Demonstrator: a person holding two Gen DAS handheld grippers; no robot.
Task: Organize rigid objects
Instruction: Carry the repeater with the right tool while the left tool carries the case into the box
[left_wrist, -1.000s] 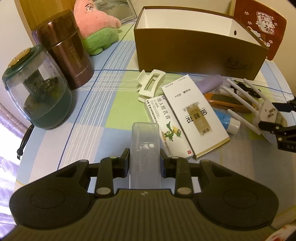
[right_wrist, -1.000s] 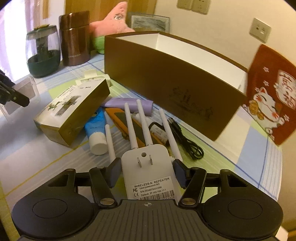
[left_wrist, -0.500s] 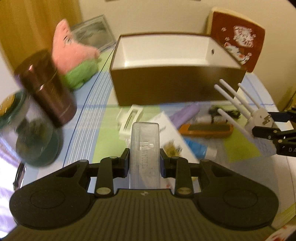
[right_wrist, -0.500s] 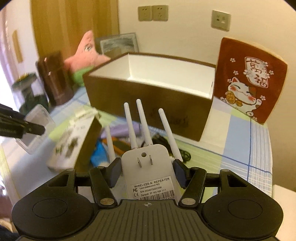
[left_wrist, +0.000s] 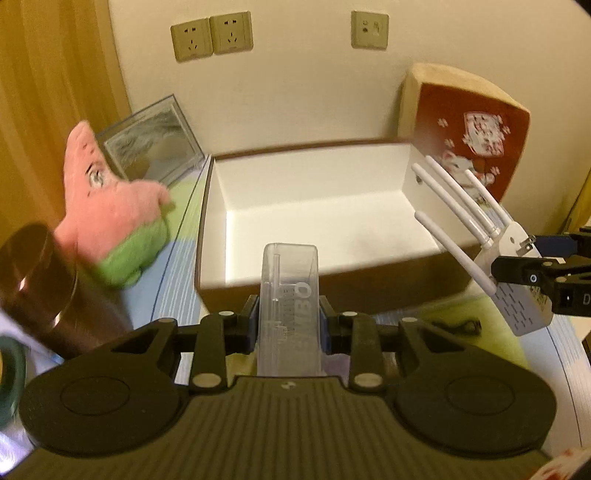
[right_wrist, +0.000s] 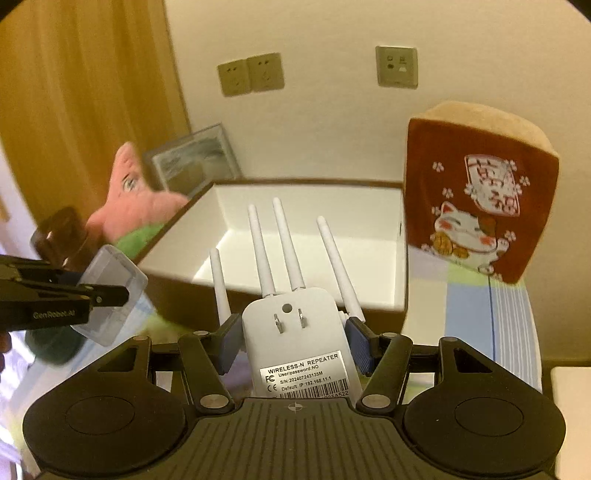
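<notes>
My left gripper (left_wrist: 289, 325) is shut on a clear plastic case (left_wrist: 289, 302) and holds it in the air just before the near wall of the brown box (left_wrist: 295, 291) with a white, empty inside. My right gripper (right_wrist: 293, 347) is shut on a white wireless repeater (right_wrist: 295, 332) with several antennas pointing at the box (right_wrist: 273, 288). The repeater (left_wrist: 517, 280) and right gripper (left_wrist: 543, 269) also show at the right in the left wrist view. The left gripper (right_wrist: 107, 291) with the case (right_wrist: 110, 295) shows at the left in the right wrist view.
A pink and green star plush (left_wrist: 114, 221) and a framed picture (left_wrist: 155, 144) stand left of the box. A brown metal flask (left_wrist: 33, 288) is at the near left. A red lucky-cat cushion (right_wrist: 476, 199) stands right of the box. A black cable (left_wrist: 458, 326) lies on the checked cloth.
Both grippers have risen and moved forward toward the box with their objects held. The loose items on the cloth have dropped out of view below.
</notes>
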